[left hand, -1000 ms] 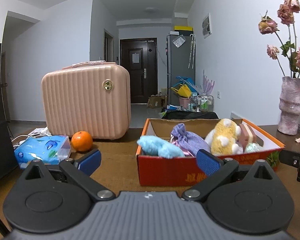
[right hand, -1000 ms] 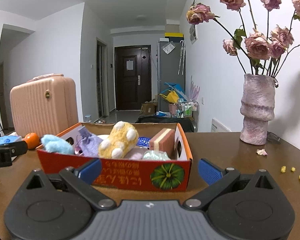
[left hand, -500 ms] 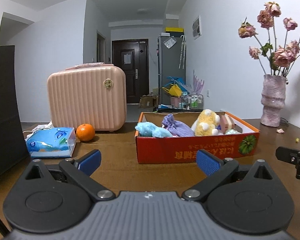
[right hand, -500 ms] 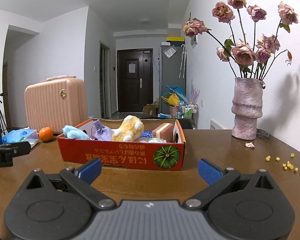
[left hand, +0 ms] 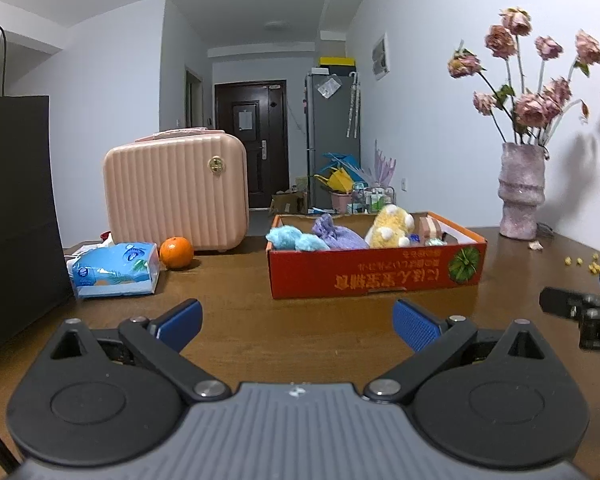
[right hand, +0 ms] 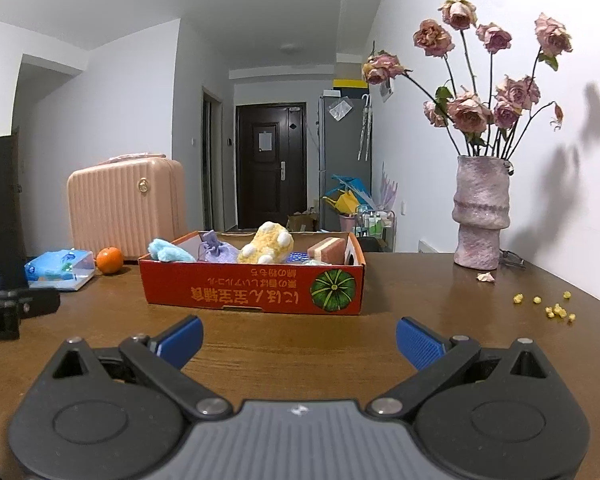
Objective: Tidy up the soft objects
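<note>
Both hand-held grippers held low over brown worktop [left hand: 236, 280], nothing gripped. Left hand-held gripper [left hand: 296, 322] spread wide; right hand-held gripper [right hand: 298, 340] spread wide too. Soft stuff seen piled in red cardboard box [right hand: 252, 294]: blue plush [right hand: 168, 252], purple pouch [right hand: 216, 250], yellow plush [right hand: 266, 244], pink sponge [right hand: 326, 249]. Tissue pack [left hand: 116, 266] and orange [left hand: 176, 253] parked left of box, near pink case [left hand: 176, 196]. Vase [right hand: 480, 216] spotted right, well apart.

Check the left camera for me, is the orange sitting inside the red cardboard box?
No, the orange rests on the table between the tissue pack and the pink case, left of the red box.
</note>
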Demonstrator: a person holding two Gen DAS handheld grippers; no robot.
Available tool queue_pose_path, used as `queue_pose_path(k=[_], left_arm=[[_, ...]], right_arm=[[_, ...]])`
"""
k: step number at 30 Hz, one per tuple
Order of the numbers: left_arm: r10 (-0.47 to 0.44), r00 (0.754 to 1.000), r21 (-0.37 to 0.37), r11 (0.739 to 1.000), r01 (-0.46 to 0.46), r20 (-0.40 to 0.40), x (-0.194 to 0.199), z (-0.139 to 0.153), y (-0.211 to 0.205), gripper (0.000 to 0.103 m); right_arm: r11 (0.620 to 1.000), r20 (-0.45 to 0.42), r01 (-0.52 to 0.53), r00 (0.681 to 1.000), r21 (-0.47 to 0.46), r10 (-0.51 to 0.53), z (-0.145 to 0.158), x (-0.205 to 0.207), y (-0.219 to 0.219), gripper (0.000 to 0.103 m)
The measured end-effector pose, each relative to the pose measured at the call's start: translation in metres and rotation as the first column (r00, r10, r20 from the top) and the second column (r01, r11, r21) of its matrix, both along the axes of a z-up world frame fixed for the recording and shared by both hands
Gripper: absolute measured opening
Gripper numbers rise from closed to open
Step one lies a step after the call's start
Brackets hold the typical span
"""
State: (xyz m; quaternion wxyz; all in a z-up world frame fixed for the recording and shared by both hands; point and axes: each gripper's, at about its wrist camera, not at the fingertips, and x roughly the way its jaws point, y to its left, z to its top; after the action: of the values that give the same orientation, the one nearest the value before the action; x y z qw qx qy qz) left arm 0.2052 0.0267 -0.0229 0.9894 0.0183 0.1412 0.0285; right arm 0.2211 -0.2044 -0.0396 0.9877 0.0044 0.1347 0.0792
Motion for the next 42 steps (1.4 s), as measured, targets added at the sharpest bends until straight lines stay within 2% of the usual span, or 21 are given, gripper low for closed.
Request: queue_pose_path(k=[5,11,24,42], left_arm=[[-0.017,1.000,0.019,1.000,0.018,-0.016,-0.023,-0.008,-0.004,0.103],[-0.042,0.999,-0.026,0.999,0.041,-0.029,-0.051,-0.012,0.000,0.103],[-0.036,0.999,-0.042,0.998,0.037,0.006,-0.095,-0.012,0.003,0.103],[-0.054,0.998,-0.035,0.998,0.056,0.043,-0.110,-0.004,-0.002,0.103]], right_arm=[[1.000,0.000,0.000,1.000,0.014,0.000,0.000,-0.022,-0.006,0.103],[1.000,-0.005,-0.014,1.000,-0.008,0.014,-0.003,-0.055,-0.006,0.103],[1.000,0.010,-0.013,1.000,-0.014,0.013,0.003,-0.110,-0.005,0.103],[1.000,0.046,-0.029,0.999,-0.003,0.029,0.012,-0.127,-0.003,0.103]])
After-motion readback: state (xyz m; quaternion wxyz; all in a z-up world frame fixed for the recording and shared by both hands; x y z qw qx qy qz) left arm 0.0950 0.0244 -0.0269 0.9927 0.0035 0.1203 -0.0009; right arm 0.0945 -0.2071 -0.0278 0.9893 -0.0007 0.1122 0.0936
